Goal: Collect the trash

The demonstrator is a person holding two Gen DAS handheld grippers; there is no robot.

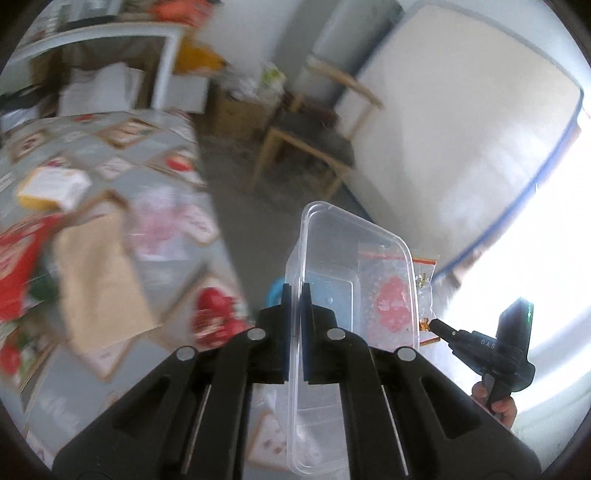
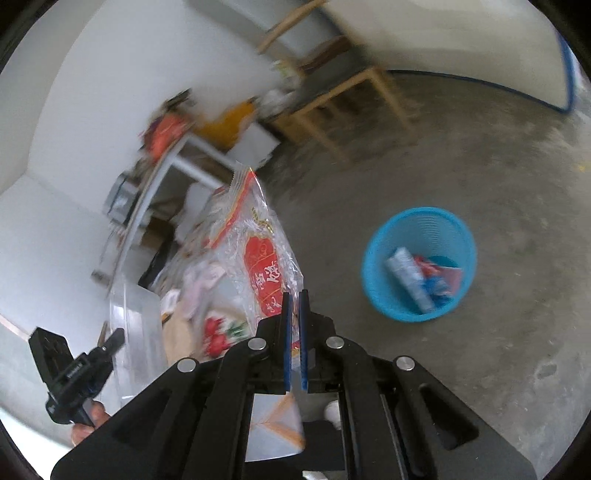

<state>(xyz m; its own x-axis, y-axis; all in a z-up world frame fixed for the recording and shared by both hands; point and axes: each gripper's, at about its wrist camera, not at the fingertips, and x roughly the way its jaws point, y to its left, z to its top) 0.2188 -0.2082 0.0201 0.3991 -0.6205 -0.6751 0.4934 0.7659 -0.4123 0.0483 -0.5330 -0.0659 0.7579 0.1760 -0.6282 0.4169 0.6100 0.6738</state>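
My left gripper is shut on the wall of a clear plastic container, held up beside the patterned table. My right gripper is shut on a clear plastic bag with red print. In the left wrist view that bag shows through the container, with the right gripper pinching its corner. A blue trash basket stands on the concrete floor to the right, with several wrappers inside. The left gripper and the container show at the lower left of the right wrist view.
The table holds a brown paper bag, a yellow and white box and red packaging. A wooden chair stands on the floor by a white mattress leaning on the wall. Boxes sit under a white desk.
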